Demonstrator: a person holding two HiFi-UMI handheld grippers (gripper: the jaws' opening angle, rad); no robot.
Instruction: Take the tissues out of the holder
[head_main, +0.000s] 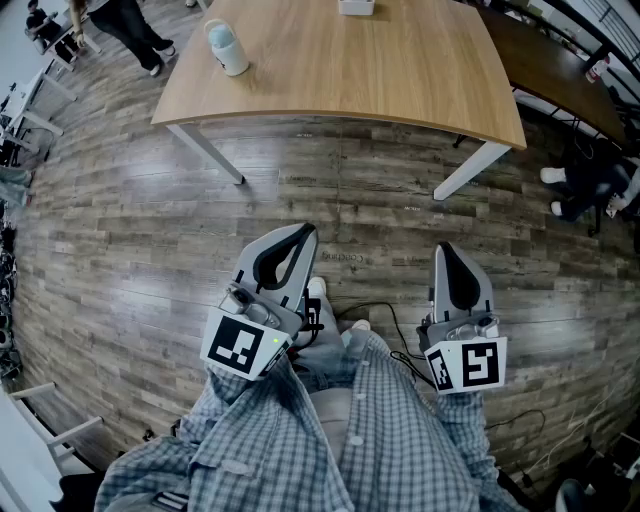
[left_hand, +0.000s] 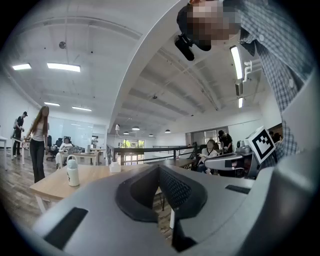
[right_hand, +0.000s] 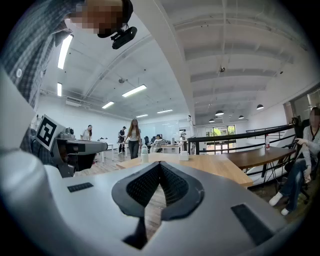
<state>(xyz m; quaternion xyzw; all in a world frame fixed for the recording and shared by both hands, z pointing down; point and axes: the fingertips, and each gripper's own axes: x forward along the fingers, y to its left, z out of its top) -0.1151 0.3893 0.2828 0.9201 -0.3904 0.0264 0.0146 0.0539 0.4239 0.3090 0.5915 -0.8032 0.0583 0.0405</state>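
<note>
Though far off, tissue holder (right_hand: 184, 155) on table (right_hand: 216, 165), long axis unclear

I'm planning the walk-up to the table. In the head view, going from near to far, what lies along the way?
Checked shirt → left gripper and right gripper, side by side → wooden floor → table → white bottle → tissue holder, cut off at the top edge.

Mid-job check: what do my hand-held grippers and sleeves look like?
The left hand-held gripper and right hand-held gripper are light grey shells with black ribbed pads. Each carries a white cube with black square markers. A black cable trails near the right one. The sleeves are blue-grey plaid.
</note>
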